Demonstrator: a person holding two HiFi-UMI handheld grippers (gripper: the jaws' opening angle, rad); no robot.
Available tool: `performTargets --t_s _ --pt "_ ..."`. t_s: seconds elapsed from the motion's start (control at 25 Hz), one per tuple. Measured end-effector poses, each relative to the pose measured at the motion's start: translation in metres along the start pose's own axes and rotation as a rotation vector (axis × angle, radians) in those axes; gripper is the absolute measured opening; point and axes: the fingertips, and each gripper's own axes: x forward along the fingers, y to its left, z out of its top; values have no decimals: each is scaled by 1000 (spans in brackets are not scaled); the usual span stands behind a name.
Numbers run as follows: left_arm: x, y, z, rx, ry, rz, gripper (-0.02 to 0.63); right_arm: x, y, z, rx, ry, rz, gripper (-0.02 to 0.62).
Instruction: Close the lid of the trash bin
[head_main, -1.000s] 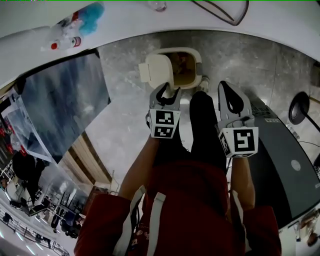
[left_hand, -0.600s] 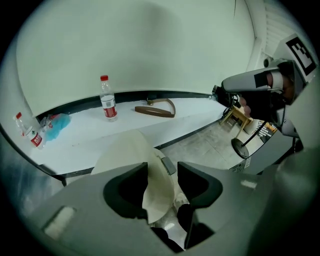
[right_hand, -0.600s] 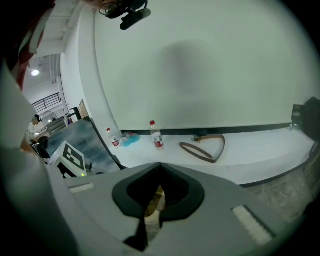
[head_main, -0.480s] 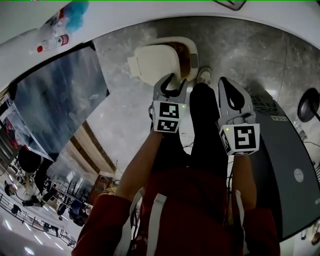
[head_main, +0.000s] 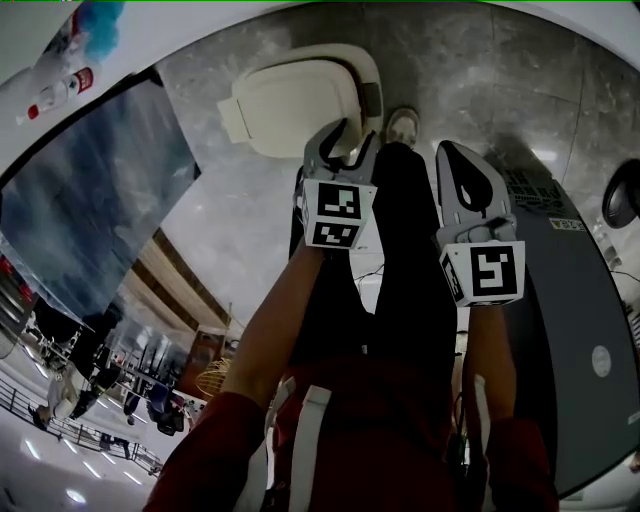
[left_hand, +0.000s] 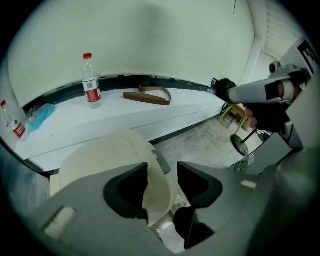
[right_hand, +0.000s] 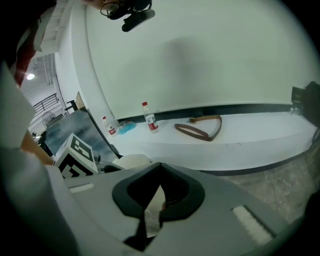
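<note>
The cream trash bin lid (head_main: 300, 95) lies low over the bin on the grey floor, and the opening no longer shows in the head view. My left gripper (head_main: 348, 140) is at the lid's near edge. In the left gripper view the lid (left_hand: 105, 155) fills the lower left. Its rim hangs between the parted jaws of my left gripper (left_hand: 162, 172), against the left jaw, with a gap to the right one. My right gripper (head_main: 452, 152) hangs to the right above the person's dark trouser leg. Its jaws meet at the tips (right_hand: 160, 167) and hold nothing.
A white counter (left_hand: 125, 117) runs behind the bin, with a water bottle (left_hand: 91, 82) and a brown strap (left_hand: 148, 96) on it. The person's shoe (head_main: 402, 125) stands right beside the bin. A grey cabinet (head_main: 575, 330) and a fan (head_main: 625, 195) are at the right.
The lid has swung down from upright until it covers the bin's opening. My left gripper stayed at its edge. The right gripper has barely moved.
</note>
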Motion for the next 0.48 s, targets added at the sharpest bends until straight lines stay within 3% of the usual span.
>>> performTargets --t_s 0.48 --pt "36 1 -17 -32 3 10 195 29 -8 -31 -5 46 41 0"
